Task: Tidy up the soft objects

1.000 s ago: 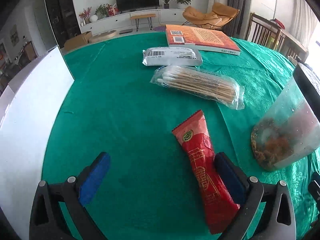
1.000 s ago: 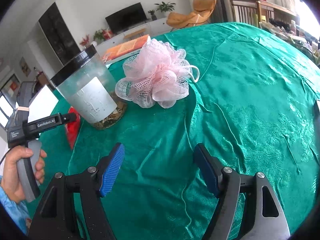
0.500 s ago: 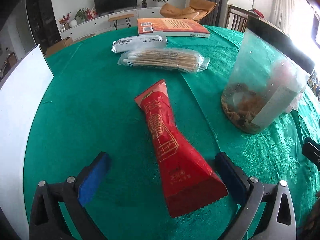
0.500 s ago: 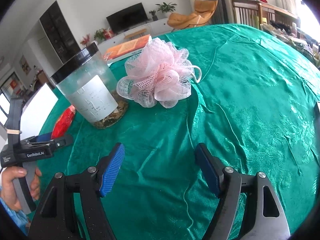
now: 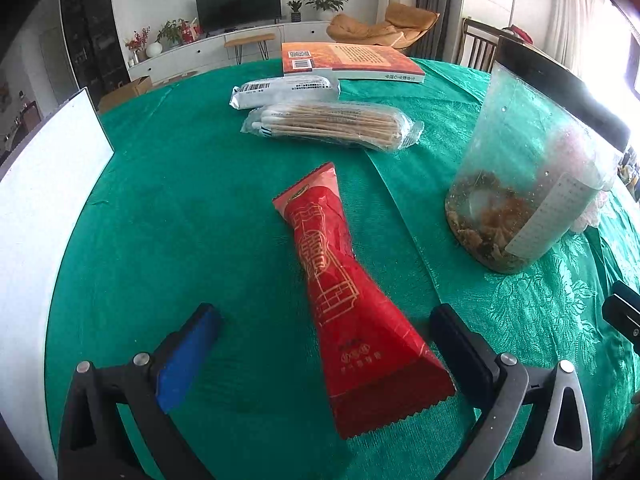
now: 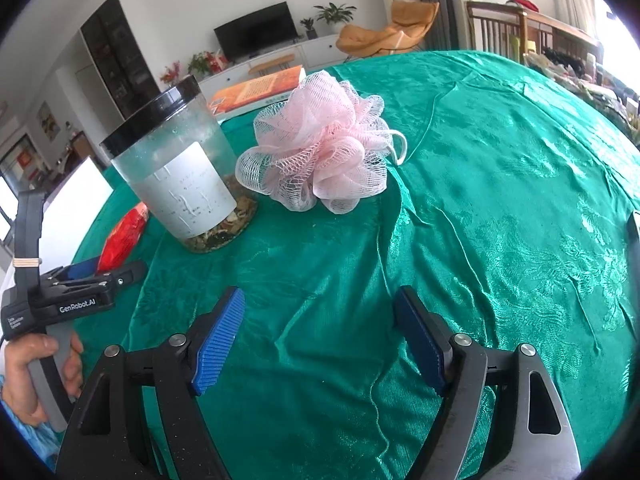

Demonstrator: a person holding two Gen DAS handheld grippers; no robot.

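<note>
The left wrist camera sits low over the near edge of the green tablecloth (image 5: 180, 200), looking out between the spread fingers of the left gripper (image 5: 324, 340) towards the far edge and the living room with its television (image 5: 238, 2); the red packet (image 5: 340, 292) lies close under the lens. The right wrist camera hangs beside it, further along that near edge, facing the same far wall past the right gripper (image 6: 320, 332). Both views share the clear jar (image 5: 532, 184) with its black lid, the orange book (image 5: 348, 60), the packet and the white board (image 5: 44, 184). The right view also catches the left gripper from the side, at its left margin.
</note>
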